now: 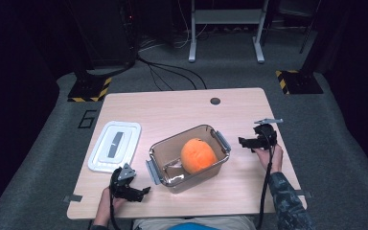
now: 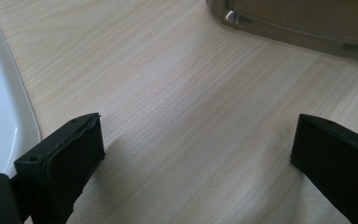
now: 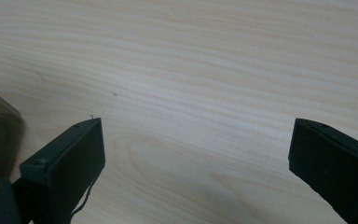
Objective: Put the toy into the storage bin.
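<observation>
Orange ball, probably plush [image 1: 198, 155], sat in clear container [image 1: 159, 150] at surface centre. White lid [image 1: 114, 146] at nine o'clock. Left gripper [image 1: 143, 191], right gripper [image 1: 242, 142]: jaws wide, empty. Next: fetch lid.

Black left claw [image 1: 143, 190] and right claw [image 1: 243, 142] trail black cables; camouflage right sleeve [image 1: 287, 203].

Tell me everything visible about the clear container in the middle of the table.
The container is a rectangular tub of clear, brownish-tinted plastic with grey latch handles on its two short ends. It stands upright and open, set at an angle near the middle of the wooden table. An orange round object sits inside, toward its right end. The white lid lies flat to its left, apart from it. The left claw and right claw flank it without touching.
</observation>
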The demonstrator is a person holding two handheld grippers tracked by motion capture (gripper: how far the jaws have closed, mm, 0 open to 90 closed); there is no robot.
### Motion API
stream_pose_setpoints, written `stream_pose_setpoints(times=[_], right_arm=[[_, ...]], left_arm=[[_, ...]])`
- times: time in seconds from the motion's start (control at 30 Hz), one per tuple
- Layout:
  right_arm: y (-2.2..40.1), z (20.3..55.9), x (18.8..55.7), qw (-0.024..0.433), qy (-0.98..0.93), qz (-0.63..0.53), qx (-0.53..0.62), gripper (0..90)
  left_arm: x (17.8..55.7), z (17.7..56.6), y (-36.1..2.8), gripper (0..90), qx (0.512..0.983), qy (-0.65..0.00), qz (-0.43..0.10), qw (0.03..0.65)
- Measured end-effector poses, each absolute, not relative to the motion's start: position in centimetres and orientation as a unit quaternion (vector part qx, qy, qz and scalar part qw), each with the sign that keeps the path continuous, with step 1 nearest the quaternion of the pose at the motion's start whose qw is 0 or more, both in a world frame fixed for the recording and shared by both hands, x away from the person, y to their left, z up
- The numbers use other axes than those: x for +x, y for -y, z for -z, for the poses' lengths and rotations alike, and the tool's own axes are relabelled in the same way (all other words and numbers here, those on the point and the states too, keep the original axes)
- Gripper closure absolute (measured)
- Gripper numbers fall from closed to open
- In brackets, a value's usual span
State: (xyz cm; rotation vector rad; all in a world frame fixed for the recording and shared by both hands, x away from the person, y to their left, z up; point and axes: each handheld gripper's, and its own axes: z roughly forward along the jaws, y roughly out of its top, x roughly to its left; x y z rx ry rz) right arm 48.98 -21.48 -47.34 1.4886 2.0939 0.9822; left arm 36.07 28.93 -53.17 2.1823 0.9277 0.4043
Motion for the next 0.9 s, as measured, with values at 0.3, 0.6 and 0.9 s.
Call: stream_pose_setpoints(times=[0.3, 0.6, 0.9], right_arm=[[22.7, 49.9, 49.1, 0.189, -0.738, -0.345, 0.548, 2.9], [23.7, 51.4, 48.9, 0.193, -0.731, -0.342, 0.558, 2.7], [23.8, 52.6, 48.7, 0.212, -0.73, -0.334, 0.558, 2.3]], left_arm=[[36.0, 53.1, -28.9, 2.2, 0.847, -0.363, -0.155, 0.357], [36.0, 53.1, -28.9, 2.2, 0.846, -0.364, -0.155, 0.357], [36.0, 53.1, -28.9, 2.2, 0.846, -0.364, -0.156, 0.357]])
